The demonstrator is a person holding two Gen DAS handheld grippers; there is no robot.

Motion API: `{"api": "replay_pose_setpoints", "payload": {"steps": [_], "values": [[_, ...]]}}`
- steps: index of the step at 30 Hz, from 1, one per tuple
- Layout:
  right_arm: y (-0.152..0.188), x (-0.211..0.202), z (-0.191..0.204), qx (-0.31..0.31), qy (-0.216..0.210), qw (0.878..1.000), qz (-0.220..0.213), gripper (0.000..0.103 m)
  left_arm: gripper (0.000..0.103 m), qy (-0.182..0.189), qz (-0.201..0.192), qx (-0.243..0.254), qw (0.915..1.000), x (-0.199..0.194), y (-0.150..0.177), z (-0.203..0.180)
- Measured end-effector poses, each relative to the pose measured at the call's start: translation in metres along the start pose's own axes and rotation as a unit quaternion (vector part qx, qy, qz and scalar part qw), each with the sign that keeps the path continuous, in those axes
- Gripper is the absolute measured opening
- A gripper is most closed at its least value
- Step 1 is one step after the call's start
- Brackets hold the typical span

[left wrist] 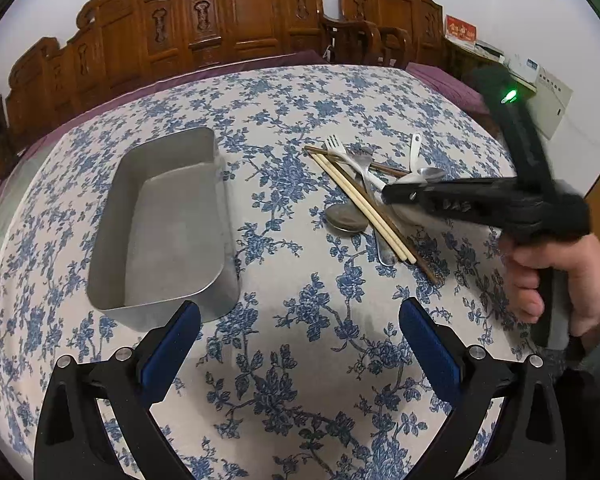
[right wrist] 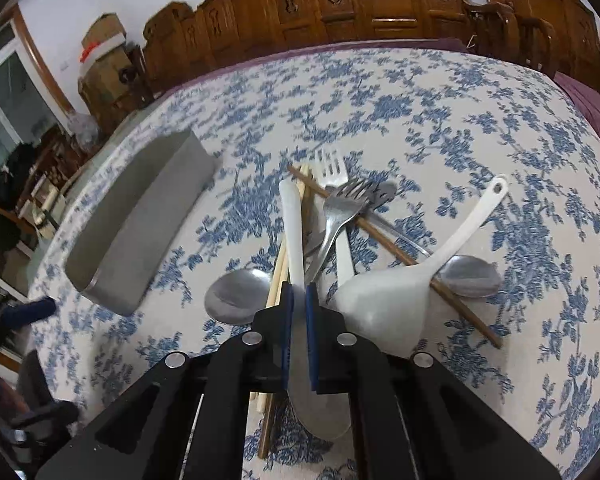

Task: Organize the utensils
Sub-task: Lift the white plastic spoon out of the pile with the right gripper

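A pile of utensils (left wrist: 364,192) lies on the floral tablecloth: light chopsticks (left wrist: 364,204), a white fork (left wrist: 334,146), metal spoons and a dark chopstick. An empty metal tray (left wrist: 160,232) stands to the left of it, also seen in the right wrist view (right wrist: 140,220). My right gripper (right wrist: 299,300) is shut on a white-handled spoon (right wrist: 293,224) over the pile, beside a white ladle (right wrist: 384,300), a metal fork (right wrist: 340,208) and a metal spoon (right wrist: 236,296). My left gripper (left wrist: 300,336) is open and empty, near the tray's near end.
Carved wooden chairs (left wrist: 228,24) line the far side of the table. The table's far edge shows a purple cloth (left wrist: 204,76). The right hand and its gripper body (left wrist: 500,200) hang over the pile in the left wrist view.
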State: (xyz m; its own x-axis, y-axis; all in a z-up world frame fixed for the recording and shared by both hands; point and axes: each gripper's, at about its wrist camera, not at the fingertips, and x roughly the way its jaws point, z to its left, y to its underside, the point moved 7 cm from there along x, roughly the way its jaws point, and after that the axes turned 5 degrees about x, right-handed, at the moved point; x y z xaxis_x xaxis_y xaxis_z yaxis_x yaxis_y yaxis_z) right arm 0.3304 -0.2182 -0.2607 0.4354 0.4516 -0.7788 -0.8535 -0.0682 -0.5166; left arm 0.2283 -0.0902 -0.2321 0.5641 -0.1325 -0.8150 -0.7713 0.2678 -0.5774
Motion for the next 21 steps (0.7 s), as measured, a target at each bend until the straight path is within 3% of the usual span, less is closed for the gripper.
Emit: {"api": "replay_pose_setpoints", "payload": {"steps": [8, 13, 21], "values": [[-0.008, -0.021, -0.024, 0.004, 0.028, 0.999, -0.025, 0.008, 0.096, 0.015, 0.005, 0.011, 0.9998, 0.022, -0.011, -0.023], [-0.011, -0.021, -0.034, 0.008, 0.035, 0.999, -0.027, 0.008, 0.087, 0.019, 0.017, 0.026, 0.9993, 0.044, -0.023, -0.041], [-0.015, -0.027, -0.038, 0.017, 0.030, 0.999, -0.035, 0.008, 0.076, 0.021, 0.041, 0.001, 0.9990, 0.078, -0.037, -0.047]]}}
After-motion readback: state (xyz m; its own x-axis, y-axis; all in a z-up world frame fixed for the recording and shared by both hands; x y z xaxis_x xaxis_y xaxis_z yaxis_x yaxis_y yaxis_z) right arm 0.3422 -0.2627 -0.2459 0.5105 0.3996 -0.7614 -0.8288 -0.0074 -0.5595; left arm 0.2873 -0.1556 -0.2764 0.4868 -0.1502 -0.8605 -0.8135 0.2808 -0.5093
